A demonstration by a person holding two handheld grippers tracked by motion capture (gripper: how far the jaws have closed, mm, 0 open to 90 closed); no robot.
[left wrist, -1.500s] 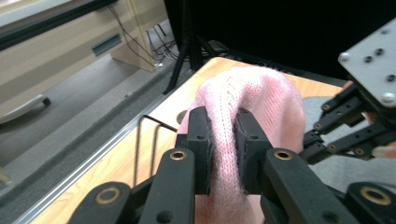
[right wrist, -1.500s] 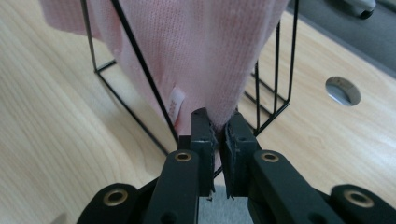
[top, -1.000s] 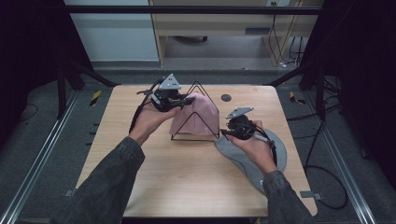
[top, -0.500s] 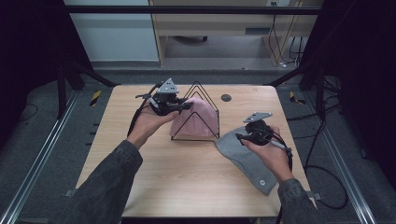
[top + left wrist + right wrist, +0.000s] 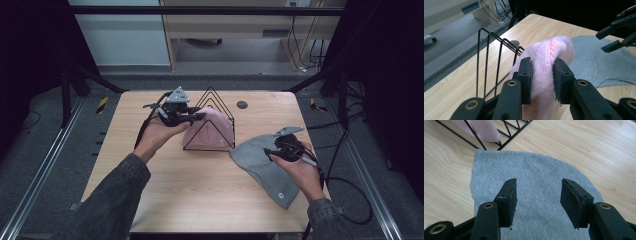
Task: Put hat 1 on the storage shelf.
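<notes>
Left gripper (image 5: 542, 75) jaws around pink hat (image 5: 549, 52), grey hat (image 5: 265, 160) flat

Pink knit hat (image 5: 212, 131) sits in the wire rack (image 5: 210, 102); grey hat (image 5: 260, 162) lies flat beside it.

Looks like a lab rig I'm at: wooden table (image 5: 200, 190) boxed in by black frame posts (image 5: 67, 75), cables (image 5: 300, 30) trailing across grey carpet (image 5: 45, 150).

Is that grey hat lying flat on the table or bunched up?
Flat. The grey hat lies spread out on the table beside the wire rack, with the right gripper open above it, not pinching the cloth.
</notes>
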